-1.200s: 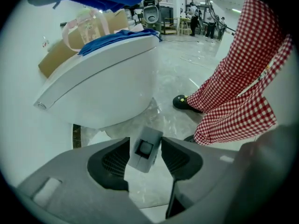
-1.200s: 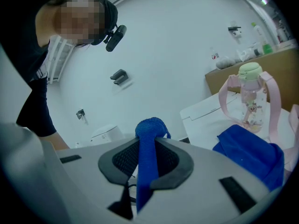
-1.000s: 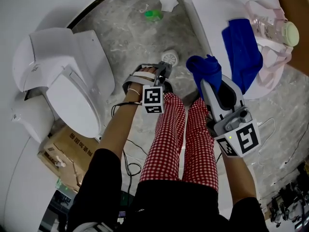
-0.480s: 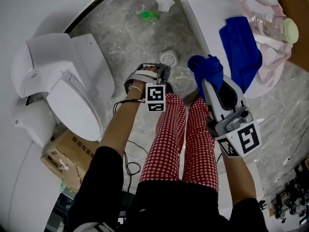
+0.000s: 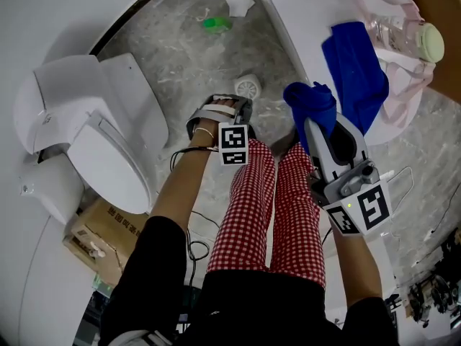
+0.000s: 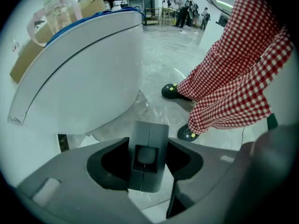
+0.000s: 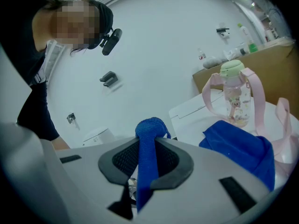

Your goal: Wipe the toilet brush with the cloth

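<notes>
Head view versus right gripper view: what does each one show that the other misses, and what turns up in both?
Only the head view shows the left hand-held gripper, the red-checked trousers, the cardboard box and the stone floor.

Only the right gripper view shows small fittings on a white wall, and it looks straight along the right hand-held gripper, whose jaws are shut on the blue cloth.

Both show that held cloth, a second blue cloth on the white counter, and the pink-strapped bottle.
</notes>
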Available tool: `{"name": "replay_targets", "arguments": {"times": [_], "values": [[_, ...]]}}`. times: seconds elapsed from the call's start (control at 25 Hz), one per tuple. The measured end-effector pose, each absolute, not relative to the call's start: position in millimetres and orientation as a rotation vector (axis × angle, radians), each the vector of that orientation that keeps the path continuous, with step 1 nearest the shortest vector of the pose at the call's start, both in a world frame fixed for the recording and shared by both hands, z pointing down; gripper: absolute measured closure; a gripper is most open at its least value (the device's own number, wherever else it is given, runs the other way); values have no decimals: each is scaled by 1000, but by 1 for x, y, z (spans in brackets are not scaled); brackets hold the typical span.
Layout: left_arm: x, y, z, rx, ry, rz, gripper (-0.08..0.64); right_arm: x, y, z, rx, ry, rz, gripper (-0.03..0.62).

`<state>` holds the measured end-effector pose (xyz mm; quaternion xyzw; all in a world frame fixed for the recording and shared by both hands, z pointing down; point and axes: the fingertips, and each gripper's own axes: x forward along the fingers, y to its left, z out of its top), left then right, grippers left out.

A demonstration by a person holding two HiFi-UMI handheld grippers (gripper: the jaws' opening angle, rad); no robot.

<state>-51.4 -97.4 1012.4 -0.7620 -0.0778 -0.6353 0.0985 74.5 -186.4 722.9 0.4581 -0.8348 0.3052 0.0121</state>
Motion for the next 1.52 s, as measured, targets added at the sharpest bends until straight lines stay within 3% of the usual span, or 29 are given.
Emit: {"name": "replay_targets", "arguments": {"times": [0.84, 0.96, 1.52], "values": [[-57, -91, 1041, -2146, -291, -1930, 356, 78, -178, 732, 1455, -2559, 1017, 528], [-60, -95, 1043, -2109, -270, -1938, 394, 78, -177, 733, 1461, -2556, 1023, 528], [-66, -90, 1032, -2105, -209, -1961, 399, 70, -170, 729, 1483, -2565, 1114, 528]]}}
